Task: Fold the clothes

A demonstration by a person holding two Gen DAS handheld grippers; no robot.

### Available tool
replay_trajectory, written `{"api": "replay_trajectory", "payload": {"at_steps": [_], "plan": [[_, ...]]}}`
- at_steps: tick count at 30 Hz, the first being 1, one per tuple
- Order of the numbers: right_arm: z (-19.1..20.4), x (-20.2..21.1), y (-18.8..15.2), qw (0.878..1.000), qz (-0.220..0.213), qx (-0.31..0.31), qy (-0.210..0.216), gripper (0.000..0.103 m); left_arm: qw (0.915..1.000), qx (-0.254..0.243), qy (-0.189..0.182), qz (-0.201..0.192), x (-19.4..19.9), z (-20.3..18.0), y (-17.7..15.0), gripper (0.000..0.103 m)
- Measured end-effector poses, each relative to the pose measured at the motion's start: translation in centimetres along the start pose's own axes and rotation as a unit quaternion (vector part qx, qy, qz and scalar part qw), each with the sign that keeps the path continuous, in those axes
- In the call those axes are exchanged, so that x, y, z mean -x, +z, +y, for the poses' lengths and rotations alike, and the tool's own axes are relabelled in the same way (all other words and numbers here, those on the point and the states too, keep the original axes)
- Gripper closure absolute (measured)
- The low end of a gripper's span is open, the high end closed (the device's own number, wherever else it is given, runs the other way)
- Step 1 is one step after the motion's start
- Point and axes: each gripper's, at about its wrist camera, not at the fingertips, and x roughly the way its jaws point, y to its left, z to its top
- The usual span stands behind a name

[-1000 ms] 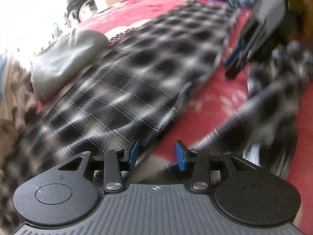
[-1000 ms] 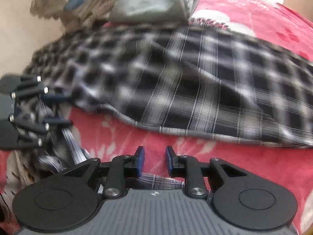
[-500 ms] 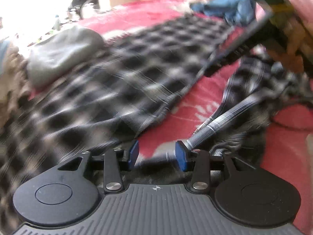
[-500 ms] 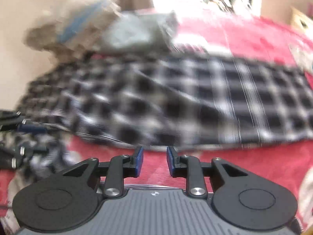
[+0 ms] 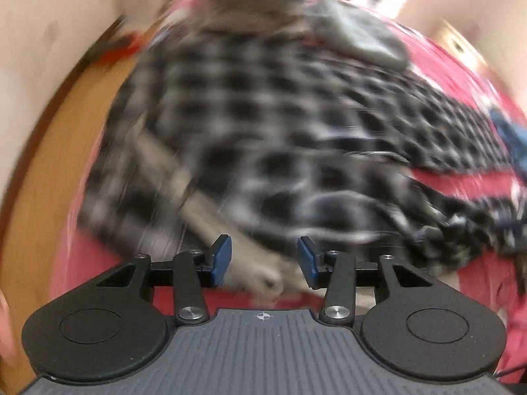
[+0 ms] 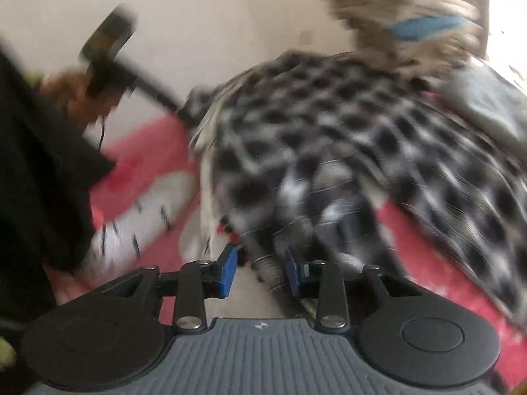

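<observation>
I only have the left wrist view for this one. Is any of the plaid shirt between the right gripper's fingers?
Observer: Yes. A bunched strip of the plaid shirt lies between the fingers of the right gripper, whose jaws are opening.
Operator: Does the left gripper show from there?
Observer: Blurred, at the upper left: the left gripper reaches to the shirt's edge.
Operator: Anything of the person?
Observer: A dark sleeve fills the left edge.

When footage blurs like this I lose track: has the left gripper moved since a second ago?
Yes. The left gripper swung left: the grey folded garment, earlier at the view's left, now sits upper right; a wooden edge appears.
</observation>
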Motion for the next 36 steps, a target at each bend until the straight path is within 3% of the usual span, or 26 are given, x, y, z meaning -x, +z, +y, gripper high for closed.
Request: {"api": "replay_trajectory", "payload": {"at_steps": [3, 5, 7, 8, 10, 12, 17, 22, 24, 26, 28, 30, 34, 36], "plan": [[2.7, -2.6, -0.2, 0.997, 0.028, 0.067, -0.008, 0.068, 0.9984, 0.055, -0.012, -0.006, -1.0, 1.6, -1.6, 0.059], [3.7, -3.3, -1.1, 0.994, 0.038, 0.093, -0.036, 0.068, 0.9972, 0.072, -0.012, -0.015, -1.6, 2.0, -2.5, 0.059], [3.6, -3.4, -1.8, 0.989, 0.041, 0.110, -0.090, 0.068, 0.9945, 0.102, -0.021, -0.017, -2.3, 2.9, -3.4, 0.059], [3.2, -3.1, -2.3, 0.986, 0.038, 0.108, -0.119, 0.068, 0.9926, 0.117, -0.024, -0.022, -2.5, 3.4, -3.8, 0.059], [1.9, -2.8, -2.1, 0.987, 0.034, 0.079, -0.133, 0.068, 0.9877, 0.146, -0.037, -0.042, -2.7, 4.2, -4.1, 0.059], [1.6, -2.2, -2.3, 0.991, 0.021, 0.065, -0.117, 0.068, 0.9808, 0.179, -0.047, -0.062, -2.5, 5.1, -4.0, 0.059], [4.2, -3.1, -3.3, 0.985, 0.014, 0.130, -0.113, 0.068, 0.9673, 0.232, -0.047, -0.092, -2.8, 6.3, -4.2, 0.059], [5.4, -5.4, -3.7, 0.971, 0.014, 0.186, -0.151, 0.071, 0.9624, 0.245, -0.032, -0.114, -3.5, 5.4, -4.2, 0.059], [5.7, -5.9, -3.7, 0.964, 0.003, 0.204, -0.170, 0.079, 0.9617, 0.245, -0.027, -0.120, -3.6, 5.1, -3.9, 0.060], [6.1, -6.1, -3.7, 0.957, -0.010, 0.224, -0.186, 0.088, 0.9585, 0.255, -0.023, -0.126, -3.5, 5.3, -3.8, 0.067], [6.8, -5.7, -4.0, 0.951, -0.020, 0.251, -0.178, 0.088, 0.9558, 0.262, -0.017, -0.133, -3.4, 5.4, -3.7, 0.082], [7.4, -5.6, -4.4, 0.945, -0.023, 0.278, -0.170, 0.088, 0.9534, 0.268, -0.017, -0.138, -3.2, 5.5, -3.8, 0.086], [8.0, -7.6, -5.6, 0.926, 0.004, 0.325, -0.192, 0.088, 0.9532, 0.273, -0.015, -0.130, -3.6, 5.6, -3.8, 0.085], [7.8, -7.8, -5.5, 0.930, -0.002, 0.313, -0.192, 0.091, 0.9526, 0.274, -0.014, -0.132, -3.7, 5.6, -3.8, 0.085]]}}
